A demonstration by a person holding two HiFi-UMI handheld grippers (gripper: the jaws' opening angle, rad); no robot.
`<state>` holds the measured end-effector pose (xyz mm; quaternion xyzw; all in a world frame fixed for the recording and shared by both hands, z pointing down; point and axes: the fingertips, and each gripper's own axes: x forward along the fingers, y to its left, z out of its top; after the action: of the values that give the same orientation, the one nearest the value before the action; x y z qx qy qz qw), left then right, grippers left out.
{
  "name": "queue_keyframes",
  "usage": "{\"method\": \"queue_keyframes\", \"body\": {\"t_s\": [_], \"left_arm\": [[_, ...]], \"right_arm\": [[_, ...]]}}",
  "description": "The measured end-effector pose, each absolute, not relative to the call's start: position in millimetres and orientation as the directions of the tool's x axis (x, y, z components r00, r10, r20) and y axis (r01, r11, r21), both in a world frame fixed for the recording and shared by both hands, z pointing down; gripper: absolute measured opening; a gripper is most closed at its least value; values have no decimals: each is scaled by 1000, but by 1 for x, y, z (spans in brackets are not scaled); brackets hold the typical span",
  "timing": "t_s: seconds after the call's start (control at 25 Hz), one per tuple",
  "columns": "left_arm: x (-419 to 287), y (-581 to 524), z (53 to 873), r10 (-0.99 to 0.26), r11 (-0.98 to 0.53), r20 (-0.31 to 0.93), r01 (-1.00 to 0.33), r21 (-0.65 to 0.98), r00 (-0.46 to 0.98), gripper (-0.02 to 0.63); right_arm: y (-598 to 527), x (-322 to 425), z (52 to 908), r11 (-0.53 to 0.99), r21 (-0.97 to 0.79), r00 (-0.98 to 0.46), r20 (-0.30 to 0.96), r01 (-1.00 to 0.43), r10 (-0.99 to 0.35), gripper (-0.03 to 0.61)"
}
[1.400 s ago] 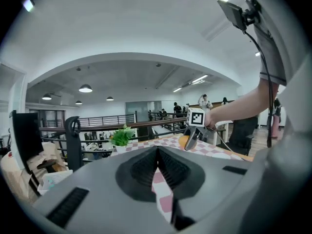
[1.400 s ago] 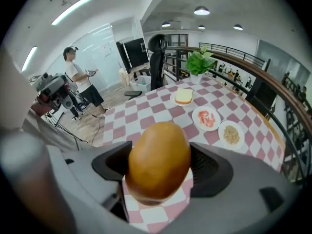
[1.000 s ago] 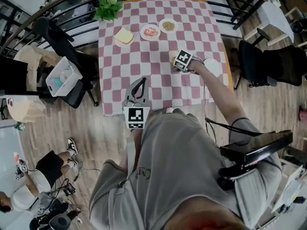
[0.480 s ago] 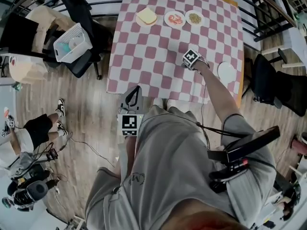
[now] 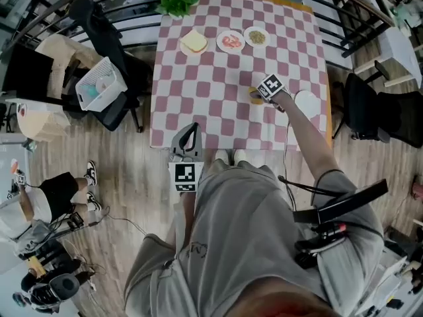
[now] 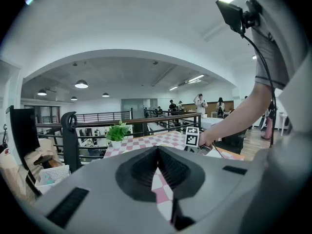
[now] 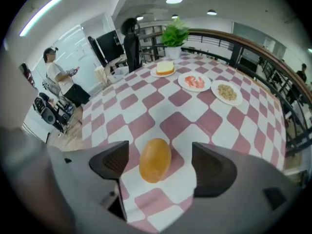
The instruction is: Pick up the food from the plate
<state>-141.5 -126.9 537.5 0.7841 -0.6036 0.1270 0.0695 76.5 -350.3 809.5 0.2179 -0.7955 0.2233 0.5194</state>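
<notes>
Right gripper view | right gripper (image 7: 161,165) jaws just spread wide, round orange-brown bread bun (image 7: 155,160) between them, untouched | left gripper (image 6: 157,152) closed tight, empty | tip: lift straight up, don't knock bun

A pale wooden plank floor (image 5: 112,177) surrounds the pink-and-white checked desk (image 5: 198,91). A curved black metal railing (image 5: 132,25) runs behind it, and round white ceiling lamps (image 6: 81,84) glow overhead.

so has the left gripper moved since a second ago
Yes: the left gripper has drawn back toward the person; less of it now overlaps the near edge of the pink-and-white checked tablecloth.
</notes>
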Motion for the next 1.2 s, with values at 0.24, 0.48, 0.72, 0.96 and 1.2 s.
{"method": "queue_keyframes", "body": {"t_s": [0.24, 0.48, 0.72, 0.96, 1.2], "left_arm": [[-112, -158, 514, -917, -352, 215, -935, -34, 337, 8], [-92, -192, 484, -897, -421, 150, -907, -12, 415, 8], [-74, -227, 447, -872, -488, 66, -872, -33, 486, 8], [-60, -234, 423, -853, -522, -2, -853, -26, 522, 8], [-63, -232, 424, -855, -519, -4, -855, -8, 519, 8]], "right_arm": [[-353, 97, 714, 705, -157, -510, 798, -692, -322, 385], [-336, 115, 581, 656, -172, -623, 551, -735, -555, 383], [-297, 136, 472, 627, -141, -636, 307, -766, -708, 383], [-265, 145, 422, 605, -56, -604, 183, -794, -775, 382], [-263, 146, 423, 582, -56, -582, 183, -811, -793, 380]]}}
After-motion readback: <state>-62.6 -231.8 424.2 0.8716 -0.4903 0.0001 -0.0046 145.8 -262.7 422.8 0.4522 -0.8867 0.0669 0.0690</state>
